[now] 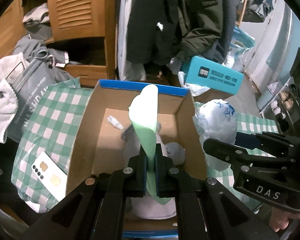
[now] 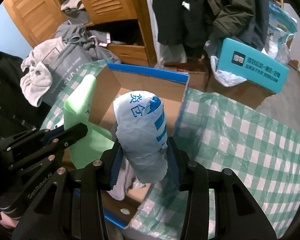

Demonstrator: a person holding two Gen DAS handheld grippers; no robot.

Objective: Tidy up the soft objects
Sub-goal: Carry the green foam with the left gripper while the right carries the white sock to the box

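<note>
Left tool is clamped tight on a green cloth, fingers nearly together with only the fabric between them. The cloth stands up from the grip, green low down and paler at its curled top, and sits over the open cardboard box. From the right wrist view the same cloth shows as a wide green sheet at the box's left wall, with the left tool gripping its lower edge.

Right tool is partly closed on a bunched white plastic bag with blue print, blue pads pressing both sides. The bag sticks upright out of the grip, held over the near right part of the box. In the left wrist view that bag sits just beside the box's right wall, and the right tool comes in from the right, its grip mostly hidden behind the bag.

Inside the box: a small white crumpled piece on the floor toward the back left, grey and white soft items in the near part under the cloth.

The box rests on a green-and-white checked cover. A white card lies on the cover left of the box. A teal carton sits on brown boxes behind, and a wooden louvred cabinet stands at the back left with grey clothes piled near it.
</note>
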